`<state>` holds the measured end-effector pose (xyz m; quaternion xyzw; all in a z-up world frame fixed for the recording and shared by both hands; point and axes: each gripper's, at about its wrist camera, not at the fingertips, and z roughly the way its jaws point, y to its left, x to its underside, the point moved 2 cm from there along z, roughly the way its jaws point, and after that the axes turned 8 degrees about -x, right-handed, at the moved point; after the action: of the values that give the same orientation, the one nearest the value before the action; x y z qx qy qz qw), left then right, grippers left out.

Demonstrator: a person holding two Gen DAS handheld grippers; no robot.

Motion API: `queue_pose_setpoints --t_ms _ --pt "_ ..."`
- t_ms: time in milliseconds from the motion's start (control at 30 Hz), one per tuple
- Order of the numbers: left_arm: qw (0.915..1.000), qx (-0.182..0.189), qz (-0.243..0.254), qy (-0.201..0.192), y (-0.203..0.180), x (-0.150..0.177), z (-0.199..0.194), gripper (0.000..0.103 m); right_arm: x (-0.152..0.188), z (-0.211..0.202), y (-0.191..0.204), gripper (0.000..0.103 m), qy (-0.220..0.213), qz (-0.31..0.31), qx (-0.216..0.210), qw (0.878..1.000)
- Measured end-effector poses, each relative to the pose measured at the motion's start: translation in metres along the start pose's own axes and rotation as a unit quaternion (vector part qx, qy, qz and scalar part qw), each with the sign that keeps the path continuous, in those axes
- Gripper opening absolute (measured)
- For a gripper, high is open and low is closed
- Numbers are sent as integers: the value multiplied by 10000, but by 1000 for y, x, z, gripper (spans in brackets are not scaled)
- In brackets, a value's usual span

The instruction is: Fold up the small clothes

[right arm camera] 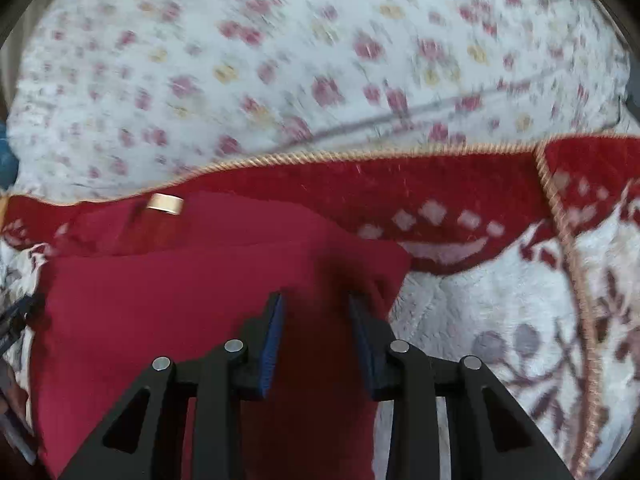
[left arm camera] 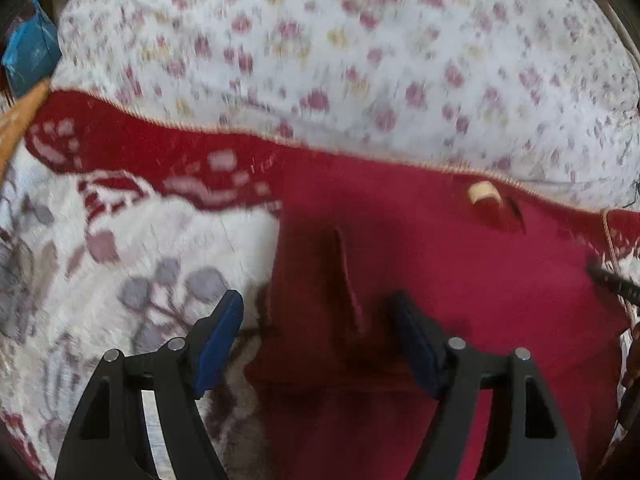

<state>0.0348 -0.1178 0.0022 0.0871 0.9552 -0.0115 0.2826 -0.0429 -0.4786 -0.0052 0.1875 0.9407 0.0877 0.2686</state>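
- I am keeping my left gripper (left arm camera: pixel 316 312) wide open over the dark red folded cloth garment (left arm camera: pixel 440 280), jaws gripping nothing.
- My right gripper (right arm camera: pixel 316 308) is standing half open astride a raised fold; whether it is pinching, I cannot tell.

left gripper (left arm camera: pixel 316 312) angled steeply downward, jaws spread wide, nothing pinched. right gripper (right arm camera: pixel 316 312) tilted down likewise, jaws partly closed, narrow gap between blue pads (right arm camera: pixel 274 332).

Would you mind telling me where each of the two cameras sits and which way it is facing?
Left wrist: on the left gripper, looking down along its wide-open fingers at the left edge of the red garment; the right gripper's tip shows at right.
Right wrist: on the right gripper, looking down at the garment's right corner; its fingers straddle the cloth.
Shared: the garment, its tan label, the fleece blanket, the floral sheet.
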Motion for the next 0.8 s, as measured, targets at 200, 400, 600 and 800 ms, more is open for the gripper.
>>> queue_pose_setpoints --t_ms 200,400,600,800 --pt "9999 -26 -33 -139 8 2 -12 82 21 -53 24 52 -124 -536 -86 9984" --pt "9997 27 -123 -203 13 19 -40 82 54 -47 1 63 155 -109 31 9998" --pt "9989 -71 16 -469 19 42 -82 83 74 -106 9 82 -345 -207 -231 9989" --pt "9985 -182 112 -499 24 65 -105 83 102 -109 24 85 -172 -180 -485 9985"
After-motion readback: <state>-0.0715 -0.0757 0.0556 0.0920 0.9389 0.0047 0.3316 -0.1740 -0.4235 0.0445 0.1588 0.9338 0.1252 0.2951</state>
